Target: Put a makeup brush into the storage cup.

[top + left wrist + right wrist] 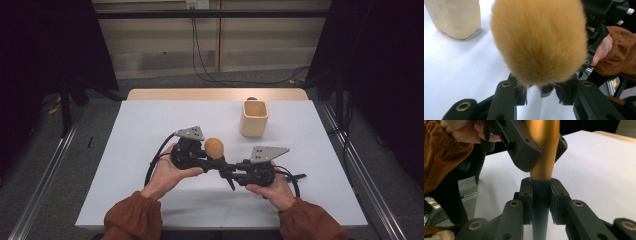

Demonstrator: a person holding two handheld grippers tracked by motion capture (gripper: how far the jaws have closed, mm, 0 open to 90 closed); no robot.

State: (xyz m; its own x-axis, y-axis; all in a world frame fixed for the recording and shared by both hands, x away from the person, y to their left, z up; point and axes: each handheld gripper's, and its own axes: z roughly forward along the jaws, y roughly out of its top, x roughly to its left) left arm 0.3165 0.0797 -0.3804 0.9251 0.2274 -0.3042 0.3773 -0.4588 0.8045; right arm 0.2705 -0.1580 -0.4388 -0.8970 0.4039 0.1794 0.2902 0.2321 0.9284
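Both grippers clamp one makeup brush: left gripper on the gold ferrule, right gripper below on the dark handle, bristles up.

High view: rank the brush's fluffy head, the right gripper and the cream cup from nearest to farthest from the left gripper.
1. The fluffy brush head, right beside the left gripper, just above its jaws.
2. The right gripper, a little to the right and toward the person, clamped on the brush's handle.
3. The cream cup, standing alone farther back and to the right on the white table.
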